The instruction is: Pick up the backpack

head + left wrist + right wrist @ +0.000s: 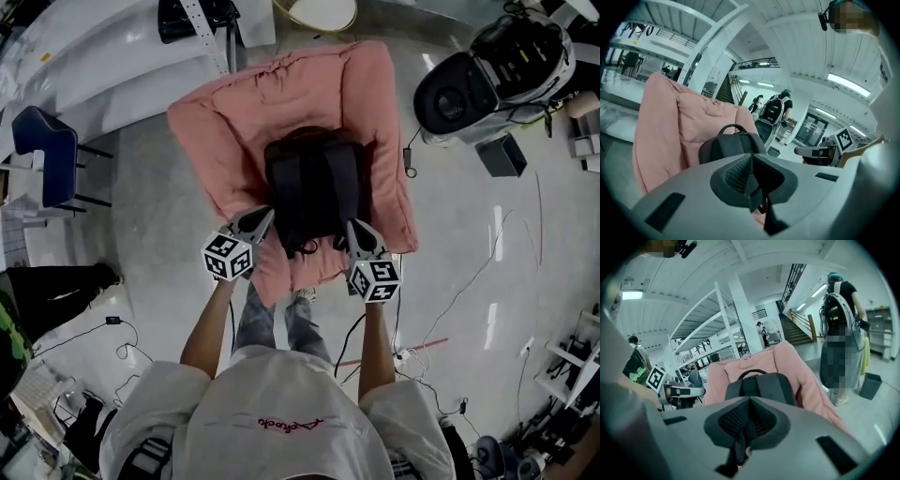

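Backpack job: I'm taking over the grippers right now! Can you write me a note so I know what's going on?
Left gripper: jaws shut, by the near left corner of the backpack.
Right gripper: jaws shut, by its near right corner.
Backpack: lying on the pink armchair, handle at the far end.
Done: both grippers are at the backpack; it is not lifted yet.
Left: open the jaws, grip the backpack, lift it.

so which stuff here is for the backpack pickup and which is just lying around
For the job:
- backpack
- left gripper, shut
- right gripper, shut

Just around:
- pink chair, which only holds the backpack
- blue chair
- white machine
- black box on the floor
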{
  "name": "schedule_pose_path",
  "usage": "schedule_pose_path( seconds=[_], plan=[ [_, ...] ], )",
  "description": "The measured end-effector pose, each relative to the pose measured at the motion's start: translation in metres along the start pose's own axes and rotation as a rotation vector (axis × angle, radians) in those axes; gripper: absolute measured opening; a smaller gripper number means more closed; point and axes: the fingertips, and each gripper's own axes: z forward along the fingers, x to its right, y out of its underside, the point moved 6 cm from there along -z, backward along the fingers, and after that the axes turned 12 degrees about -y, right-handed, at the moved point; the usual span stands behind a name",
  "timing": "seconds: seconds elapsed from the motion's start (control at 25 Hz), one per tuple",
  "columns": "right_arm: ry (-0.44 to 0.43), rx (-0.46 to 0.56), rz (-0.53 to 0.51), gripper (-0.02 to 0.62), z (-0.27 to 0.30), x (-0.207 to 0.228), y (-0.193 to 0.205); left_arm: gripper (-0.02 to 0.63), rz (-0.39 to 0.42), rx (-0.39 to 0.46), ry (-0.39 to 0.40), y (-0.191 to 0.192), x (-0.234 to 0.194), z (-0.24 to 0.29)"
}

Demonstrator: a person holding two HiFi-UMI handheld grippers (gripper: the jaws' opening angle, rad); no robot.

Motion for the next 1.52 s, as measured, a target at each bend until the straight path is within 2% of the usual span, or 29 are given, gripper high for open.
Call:
schedule_pose_path(
  seconds=[0.48,0.56,0.64,0.68,0.8,1.04,1.4,1.52],
  plan=[
    [-0.013,-0.079,0.047,0.020,0.035,0.032,0.051,0.020,-0.046,-0.063,-0.011,0.046,-0.025,0.043],
    [-0.031,-0.086,0.044,0.020,0.041,0.038,0.052,0.058,-0.052,-0.068,-0.019,0.049,-0.030,0.051],
    [-0.050,-0.095,0.038,0.021,0.049,0.045,0.052,0.145,-0.050,-0.073,-0.017,0.049,-0.034,0.060],
    [-0.059,-0.098,0.035,0.033,0.054,0.049,0.050,0.183,-0.045,-0.073,-0.014,0.048,-0.036,0.065],
    [-0.077,-0.104,0.019,0.154,0.065,0.060,0.046,0.206,-0.038,-0.068,0.010,0.042,-0.040,0.076],
    [-0.098,-0.135,-0.016,0.254,0.090,0.095,0.036,0.221,-0.010,-0.076,0.060,0.032,-0.044,0.102],
    [-0.154,-0.178,-0.064,0.296,0.124,0.129,0.011,0.221,0.008,-0.068,0.092,0.026,-0.046,0.119],
    [-0.186,-0.168,-0.030,0.295,0.130,0.130,0.013,0.221,-0.005,-0.062,0.090,0.025,-0.049,0.120]
  ],
)
